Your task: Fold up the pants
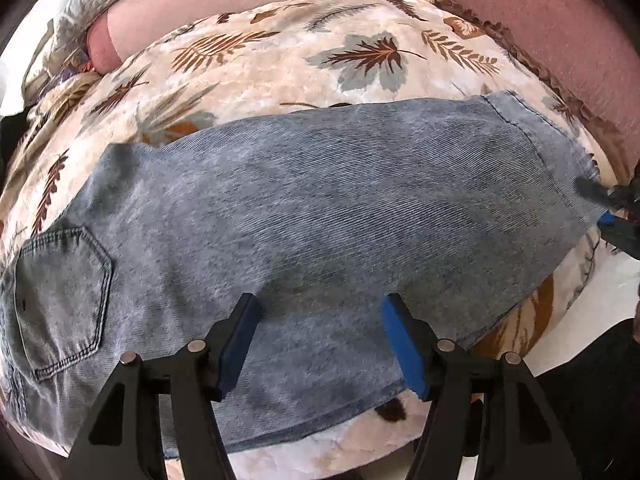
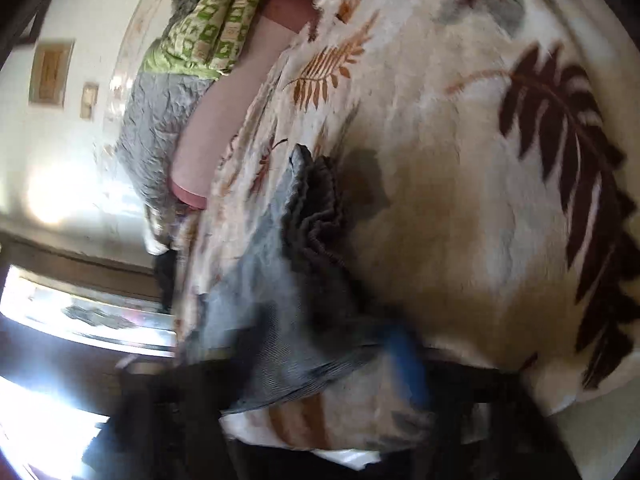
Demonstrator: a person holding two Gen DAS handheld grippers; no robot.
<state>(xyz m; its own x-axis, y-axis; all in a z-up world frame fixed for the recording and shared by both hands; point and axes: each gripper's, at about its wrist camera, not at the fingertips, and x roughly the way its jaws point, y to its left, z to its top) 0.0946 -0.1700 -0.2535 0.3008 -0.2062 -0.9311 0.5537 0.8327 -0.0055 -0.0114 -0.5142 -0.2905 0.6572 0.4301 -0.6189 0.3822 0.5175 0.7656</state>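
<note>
Faded blue denim pants lie flat across my cream leaf-print blanket, back pocket toward its left edge; I read no label or writing. My left gripper hangs released over the near edge. Only the blurred right wrist view shows my right gripper grasping the hem at the blanket's right edge, plus a green patterned quilt.

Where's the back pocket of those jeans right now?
In the left wrist view the pocket sits at the far left of the jeans, which lie on the leaf blanket, left of the open left gripper.
</note>
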